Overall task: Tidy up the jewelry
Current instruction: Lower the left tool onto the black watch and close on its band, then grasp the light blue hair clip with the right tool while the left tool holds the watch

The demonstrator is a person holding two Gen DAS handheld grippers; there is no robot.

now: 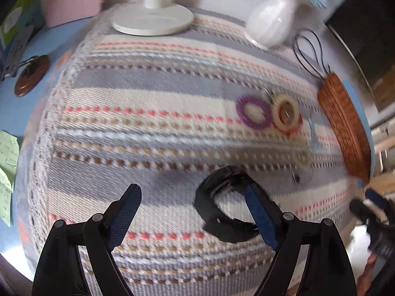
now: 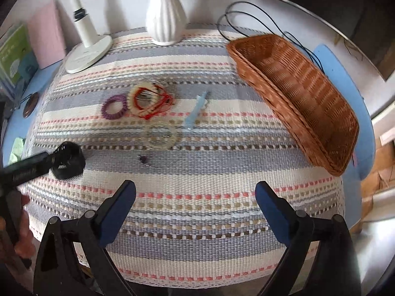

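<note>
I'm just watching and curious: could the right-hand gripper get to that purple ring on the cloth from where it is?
Probably yes. The right gripper is open and holds nothing, and only bare striped cloth lies between it and the purple ring. The cream ring sits right against it, so a clean grab may be fiddly.

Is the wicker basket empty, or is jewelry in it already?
Empty: the right wrist view shows the basket's bare woven floor, nothing inside.

Purple ring (image 2: 115, 106), cream ring over red bangles (image 2: 142, 98), clear bracelet (image 2: 160, 137), blue clip (image 2: 196, 113) mid-frame on mat; empty wicker basket (image 2: 293, 93) right; black band (image 1: 222, 202) lower centre.
</note>
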